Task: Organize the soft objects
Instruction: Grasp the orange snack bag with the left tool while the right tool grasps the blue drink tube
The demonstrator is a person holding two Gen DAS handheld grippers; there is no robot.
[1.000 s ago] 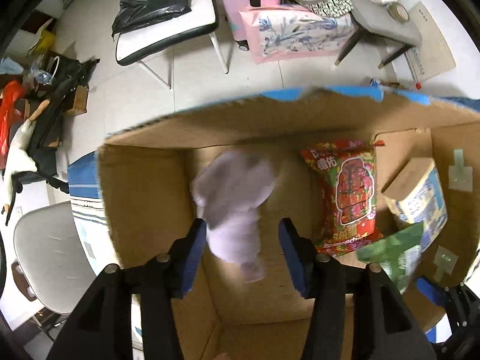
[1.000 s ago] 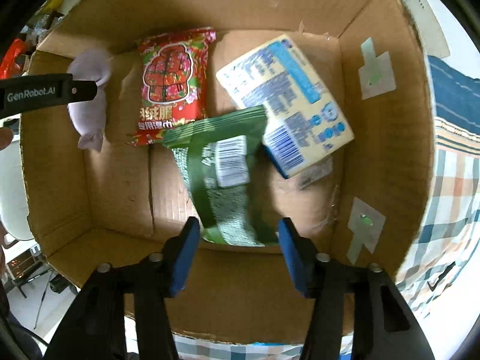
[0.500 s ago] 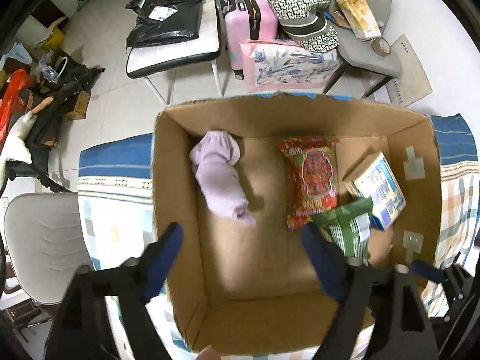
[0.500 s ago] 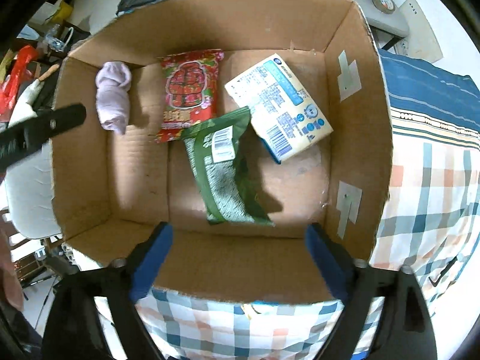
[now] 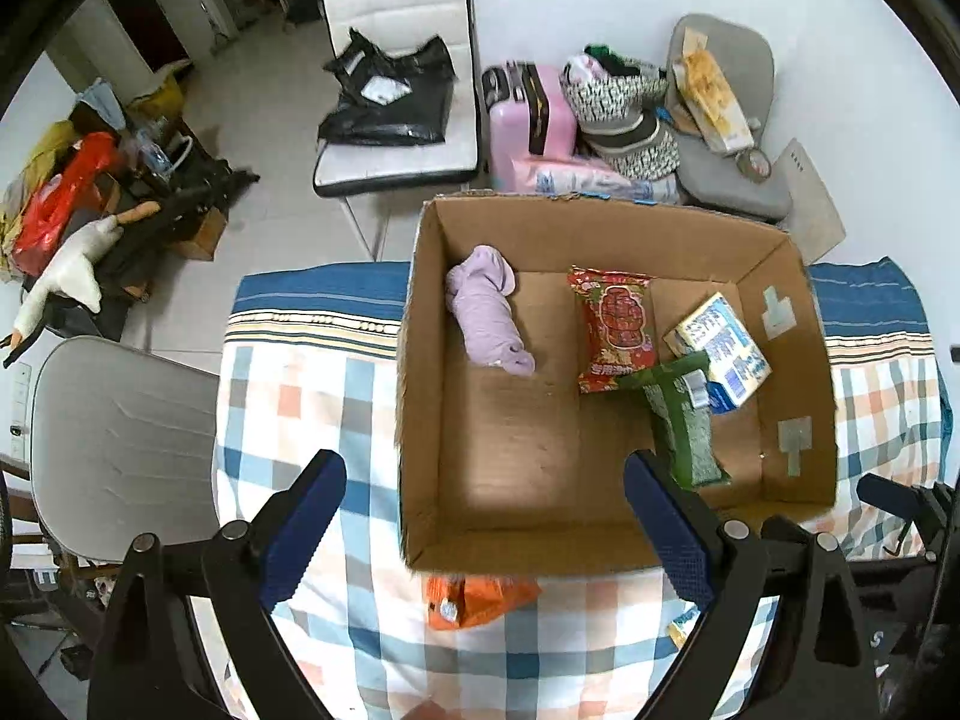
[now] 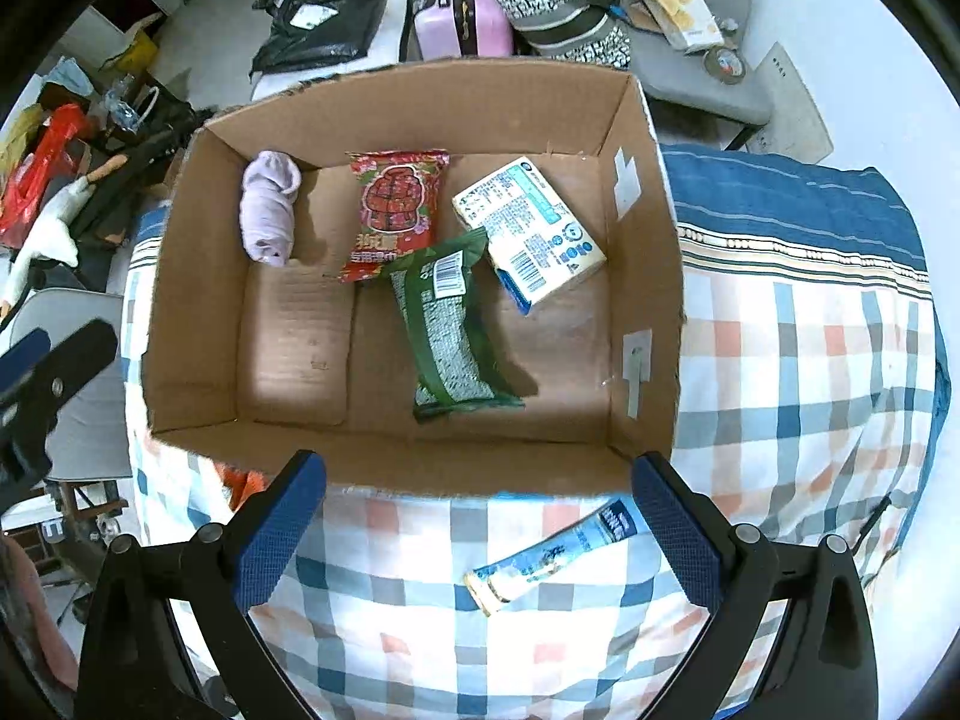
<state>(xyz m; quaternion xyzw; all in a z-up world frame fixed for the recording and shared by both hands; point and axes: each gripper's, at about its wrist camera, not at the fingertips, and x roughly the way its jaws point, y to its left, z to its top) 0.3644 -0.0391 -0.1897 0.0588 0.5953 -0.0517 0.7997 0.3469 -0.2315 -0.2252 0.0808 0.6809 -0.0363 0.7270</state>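
While the lilac sock roll lies in the cardboard box, left gripper and right gripper both wide, empty

Cardboard box, open-topped, sitting on a checked cloth. Inside:
- lilac rolled cloth, lying in the far left corner;
- red snack packet, lying flat beside it;
- green packet, overlapping the red packet's near end;
- white-and-blue pack, resting against the right side.

Outside the box, along its near wall:
- orange packet, partly hidden;
- blue tube, lying on the cloth.
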